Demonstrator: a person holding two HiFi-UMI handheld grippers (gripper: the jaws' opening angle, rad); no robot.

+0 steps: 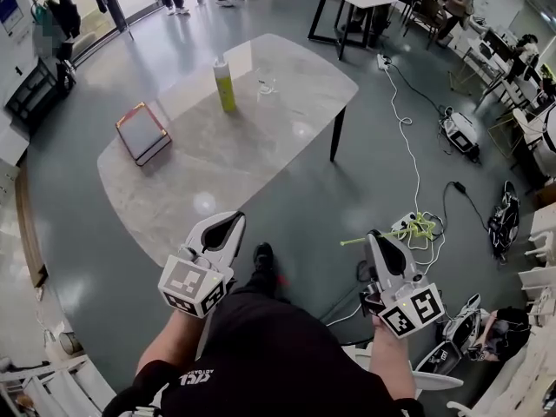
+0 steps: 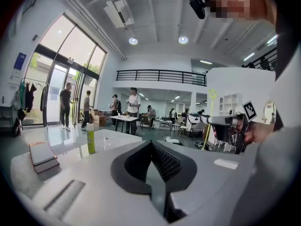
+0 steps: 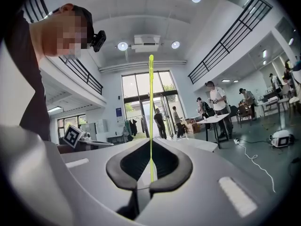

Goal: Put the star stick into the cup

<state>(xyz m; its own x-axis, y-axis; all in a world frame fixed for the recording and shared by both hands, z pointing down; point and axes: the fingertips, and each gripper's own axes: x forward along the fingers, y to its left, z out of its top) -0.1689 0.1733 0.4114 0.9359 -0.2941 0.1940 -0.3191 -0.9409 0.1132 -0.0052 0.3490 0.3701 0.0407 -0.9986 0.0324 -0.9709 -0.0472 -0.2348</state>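
While left claw (image 2: 151,145) pressed together, right claw (image 3: 150,179) pinches star stick (image 3: 151,112) between tips.

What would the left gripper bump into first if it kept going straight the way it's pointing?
Most likely the pale grey marble-topped table, near its closest edge, though depth is unclear.
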